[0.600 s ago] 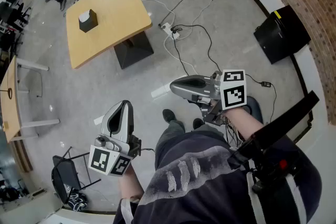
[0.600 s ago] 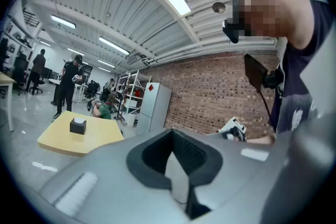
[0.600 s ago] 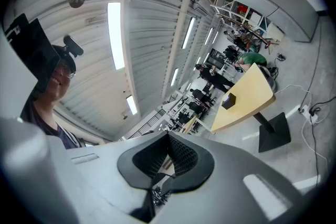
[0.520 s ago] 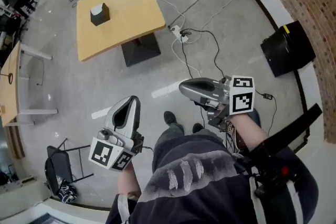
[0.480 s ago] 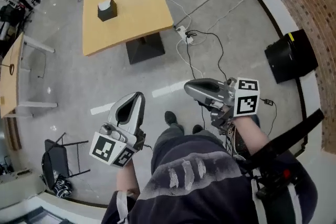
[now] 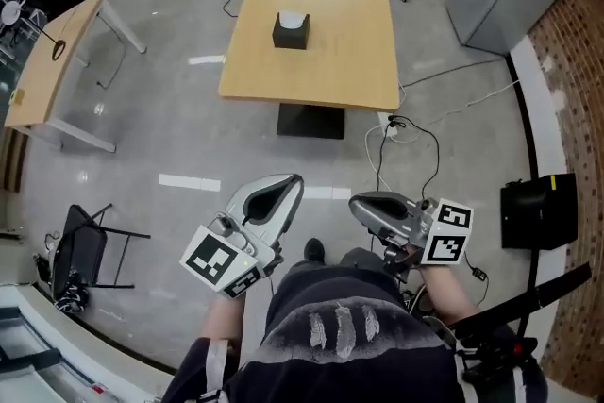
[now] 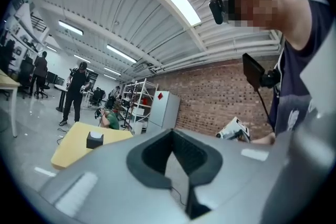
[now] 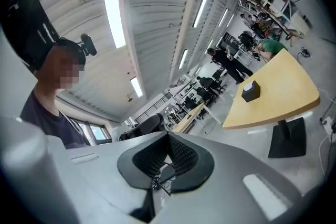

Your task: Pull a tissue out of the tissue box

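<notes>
The tissue box (image 6: 292, 30) is judged yet to be reached; the left gripper (image 6: 294, 179) and right gripper (image 6: 357, 201), jaws closed on nothing, must be carried nearer and one parted.

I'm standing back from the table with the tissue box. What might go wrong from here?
Cables lie on the floor beside the table, a possible trip hazard.
The left gripper and right gripper are both shut and empty; open one before the tissue.
The tissue box stands loose on the table, so a one-gripper pull may lift it.
</notes>
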Action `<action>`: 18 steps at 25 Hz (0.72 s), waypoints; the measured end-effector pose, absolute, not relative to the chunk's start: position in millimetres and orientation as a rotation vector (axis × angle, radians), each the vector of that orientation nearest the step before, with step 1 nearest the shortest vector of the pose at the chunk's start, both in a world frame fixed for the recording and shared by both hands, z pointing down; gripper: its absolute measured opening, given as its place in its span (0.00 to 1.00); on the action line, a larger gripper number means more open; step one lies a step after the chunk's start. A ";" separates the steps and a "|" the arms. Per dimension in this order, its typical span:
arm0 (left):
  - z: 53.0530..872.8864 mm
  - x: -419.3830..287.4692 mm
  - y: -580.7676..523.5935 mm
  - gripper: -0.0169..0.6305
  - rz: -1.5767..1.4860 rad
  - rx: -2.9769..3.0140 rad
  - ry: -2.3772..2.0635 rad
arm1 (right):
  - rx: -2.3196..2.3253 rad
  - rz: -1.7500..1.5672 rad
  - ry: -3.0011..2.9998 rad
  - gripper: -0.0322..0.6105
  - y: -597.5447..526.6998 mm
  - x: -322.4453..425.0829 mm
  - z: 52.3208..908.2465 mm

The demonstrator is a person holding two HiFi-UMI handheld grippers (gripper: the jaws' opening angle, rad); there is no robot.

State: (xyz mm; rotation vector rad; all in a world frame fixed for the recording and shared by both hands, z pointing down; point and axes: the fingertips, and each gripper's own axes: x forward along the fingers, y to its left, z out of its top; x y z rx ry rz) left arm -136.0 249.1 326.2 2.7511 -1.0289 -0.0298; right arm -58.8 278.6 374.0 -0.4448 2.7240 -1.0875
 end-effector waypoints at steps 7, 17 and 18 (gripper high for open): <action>334.7 -135.0 199.5 0.03 0.041 2.710 -1.080 | -0.384 -1.143 2.687 0.05 219.5 -57.0 383.7; 330.1 -57.6 76.6 0.03 0.157 2.683 -1.180 | -0.180 -1.227 2.568 0.05 91.4 10.6 386.7; 330.1 -49.4 66.2 0.03 0.177 2.676 -1.192 | -0.168 -1.229 2.560 0.05 80.5 20.3 387.0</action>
